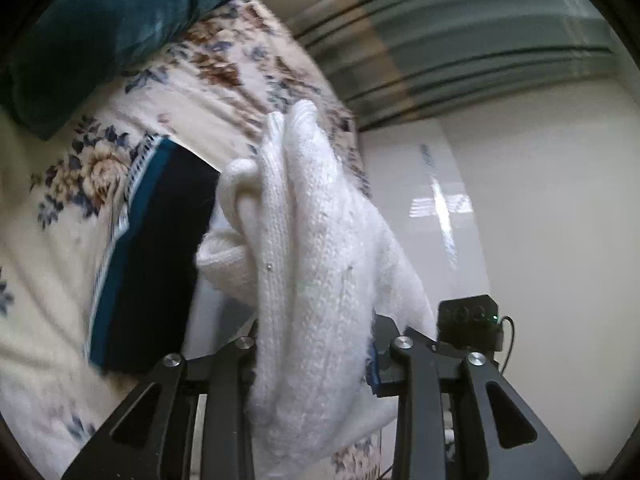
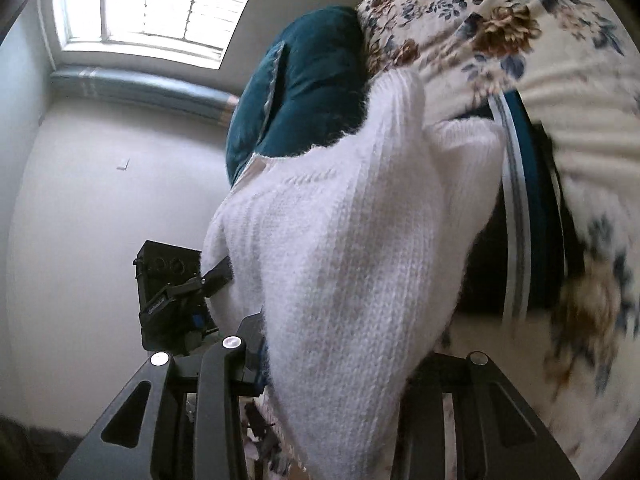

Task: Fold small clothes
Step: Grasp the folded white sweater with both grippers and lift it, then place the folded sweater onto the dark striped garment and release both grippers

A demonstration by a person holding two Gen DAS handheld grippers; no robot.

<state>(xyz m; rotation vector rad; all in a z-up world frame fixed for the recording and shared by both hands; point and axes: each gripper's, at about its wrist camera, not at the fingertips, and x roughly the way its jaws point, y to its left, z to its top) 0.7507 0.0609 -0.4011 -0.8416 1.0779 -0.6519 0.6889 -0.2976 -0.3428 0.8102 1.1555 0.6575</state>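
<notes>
A white knitted garment [image 1: 312,264] hangs bunched between the fingers of my left gripper [image 1: 316,344], which is shut on it and holds it above the floral bed. The same white knit [image 2: 340,272] drapes over my right gripper [image 2: 332,348], which is also shut on it. The fingertips of both grippers are hidden in the cloth. The other gripper shows at the right of the left wrist view [image 1: 468,324] and at the left of the right wrist view [image 2: 172,288], close by. A dark folded garment with teal and white stripes [image 1: 152,264] lies on the bed beyond.
The bed has a cream floral cover [image 1: 100,168]. A teal velvet pillow [image 2: 296,92] lies at its head. White floor [image 1: 540,200] and grey-green curtains [image 1: 460,40] are beside the bed. A window [image 2: 152,4] is above.
</notes>
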